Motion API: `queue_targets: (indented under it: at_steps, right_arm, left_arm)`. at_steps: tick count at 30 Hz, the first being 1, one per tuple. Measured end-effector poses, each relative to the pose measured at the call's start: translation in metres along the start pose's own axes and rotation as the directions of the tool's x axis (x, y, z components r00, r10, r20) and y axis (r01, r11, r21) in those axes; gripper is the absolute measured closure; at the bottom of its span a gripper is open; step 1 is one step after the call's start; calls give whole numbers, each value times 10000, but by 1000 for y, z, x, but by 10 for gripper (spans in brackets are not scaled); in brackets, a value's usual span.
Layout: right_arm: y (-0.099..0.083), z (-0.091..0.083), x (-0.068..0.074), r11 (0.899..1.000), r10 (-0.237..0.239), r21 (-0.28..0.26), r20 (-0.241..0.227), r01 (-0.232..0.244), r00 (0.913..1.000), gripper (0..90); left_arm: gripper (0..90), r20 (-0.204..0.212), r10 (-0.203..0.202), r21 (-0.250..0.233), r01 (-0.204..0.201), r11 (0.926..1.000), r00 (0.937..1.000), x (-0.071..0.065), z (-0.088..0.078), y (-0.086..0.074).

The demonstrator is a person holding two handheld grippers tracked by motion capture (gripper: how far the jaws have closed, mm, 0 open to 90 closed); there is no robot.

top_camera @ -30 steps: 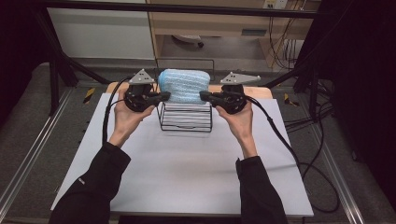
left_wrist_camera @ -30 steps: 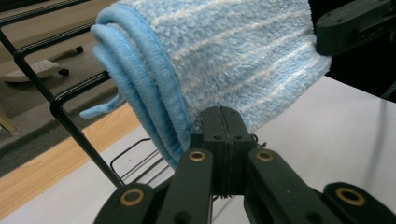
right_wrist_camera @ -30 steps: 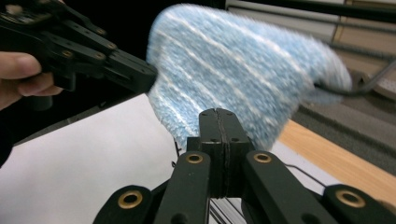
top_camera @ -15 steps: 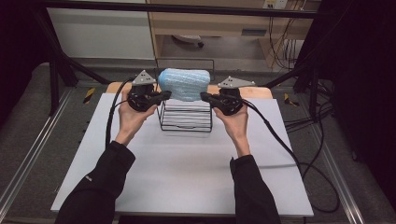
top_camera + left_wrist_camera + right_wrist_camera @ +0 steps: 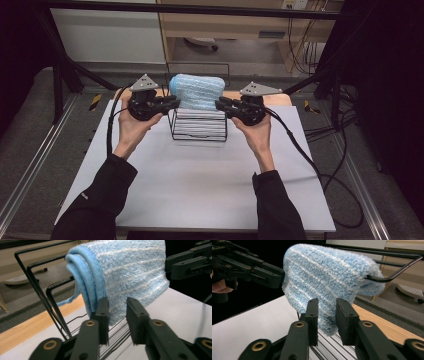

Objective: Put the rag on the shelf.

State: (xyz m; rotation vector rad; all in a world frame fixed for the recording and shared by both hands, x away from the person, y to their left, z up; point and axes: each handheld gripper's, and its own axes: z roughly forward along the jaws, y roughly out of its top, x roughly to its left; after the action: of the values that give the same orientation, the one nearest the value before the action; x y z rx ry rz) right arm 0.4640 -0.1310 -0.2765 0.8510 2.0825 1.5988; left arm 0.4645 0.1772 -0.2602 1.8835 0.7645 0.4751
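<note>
Folded blue microfibre towel (image 5: 196,92) draped over wire rack (image 5: 198,125) on desk (image 5: 200,185); soft, light, floppy, best pinched at hanging corners; left tongs (image 5: 176,101) and right tongs (image 5: 219,104) just opened, slightly parted, gripping nothing.

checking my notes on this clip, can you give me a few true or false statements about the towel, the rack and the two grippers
1. The blue towel is draped over the top of the black wire rack. True.
2. The towel lies flat on the white table. False: it hangs on the rack, above the table.
3. The left gripper has its jaws apart with a gap between them; they have just been opening. True.
4. The right gripper is clamped tight on the towel. False: its jaws stand apart at the towel's edge and have just been opening.
5. Both grippers are on the same side of the rack. False: one is at each end of the towel.
</note>
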Motion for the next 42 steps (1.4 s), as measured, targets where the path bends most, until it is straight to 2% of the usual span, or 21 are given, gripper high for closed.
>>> queue_targets:
  at_steps: [6, 11, 19, 22, 26, 29, 33, 35, 42]
  right_arm:
    - [3, -14, 2, 10000, 60, -68, 84, -59, 9999, 580]
    - [4, -28, 4, 9997, 215, -120, 189, -213, 9996, 442]
    - [-3, -48, 6, 9988, 447, 167, 179, -450, 9988, 259]
    - [-9, -55, 5, 9987, 322, 376, 343, -335, 9989, 204]
    - [-21, -63, 3, 9964, 574, 612, 266, -589, 9980, 137]
    - [-33, -66, 1, 9945, 581, 844, 408, -614, 9975, 107]
    - [-53, -70, -2, 9909, 681, 1134, 449, -728, 9967, 83]
    - [-64, -71, -3, 9886, 719, 1299, 349, -759, 9968, 69]
    - [-103, -74, -3, 9781, 914, 1834, 470, -986, 9947, 29]
  left_arm:
    - [600, -203, 28, -4, -29, 10000, 9998, -2, -12, 1]
    - [501, -320, 120, 179, -114, 9998, 9994, -4, -23, -4]
    - [347, -391, -11, 475, 29, 9989, 9992, -4, -36, -24]
    - [301, -378, -39, 588, 61, 9983, 9993, -4, -38, -35]
    - [263, -270, -277, 606, 293, 9977, 9993, -4, -37, -50]
    - [228, -290, -268, 708, 288, 9971, 9992, -6, -37, -61]
    - [164, -311, -286, 894, 313, 9955, 9991, -10, -36, -80]
    - [146, -267, -334, 1044, 361, 9939, 9991, -12, -36, -90]
    - [95, -254, -410, 1348, 441, 9899, 9988, -16, -35, -125]
